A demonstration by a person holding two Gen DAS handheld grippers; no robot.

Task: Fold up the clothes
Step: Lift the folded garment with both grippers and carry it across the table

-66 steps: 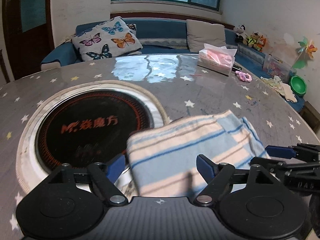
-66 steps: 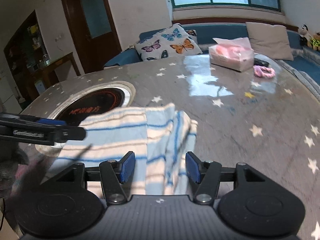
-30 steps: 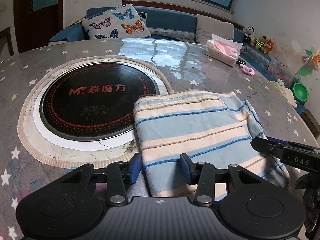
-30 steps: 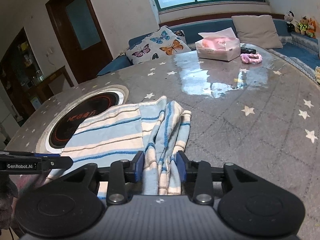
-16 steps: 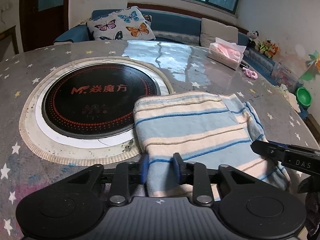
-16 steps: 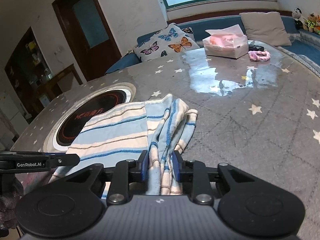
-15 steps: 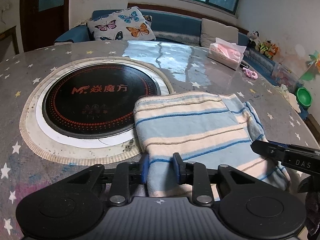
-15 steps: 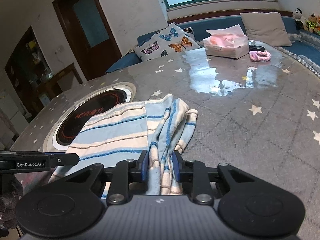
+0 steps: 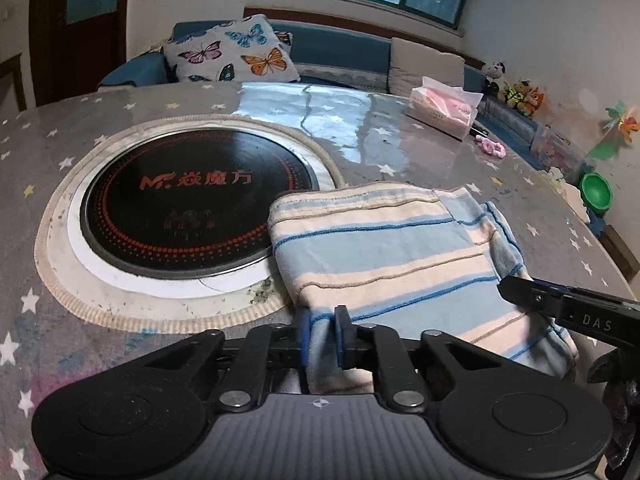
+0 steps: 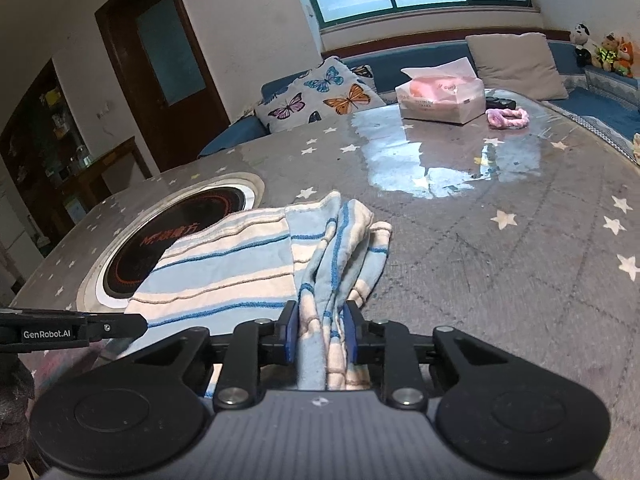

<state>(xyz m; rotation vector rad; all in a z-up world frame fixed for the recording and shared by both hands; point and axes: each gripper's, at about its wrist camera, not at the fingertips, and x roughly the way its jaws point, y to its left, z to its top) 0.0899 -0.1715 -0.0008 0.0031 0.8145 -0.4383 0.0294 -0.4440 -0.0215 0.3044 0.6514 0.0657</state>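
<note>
Left wrist, garment (image 9: 384,248) pinched in closing left tool (image 9: 323,334)

The left gripper (image 9: 323,334) points down at a slant over the table's near edge, its jaws closing on the cloth (image 9: 392,252) with the near left corner pinched between the blue pads. The right gripper (image 10: 320,334) slants down likewise at the cloth's near right corner, jaws closing on the bunched folds between them.
</note>
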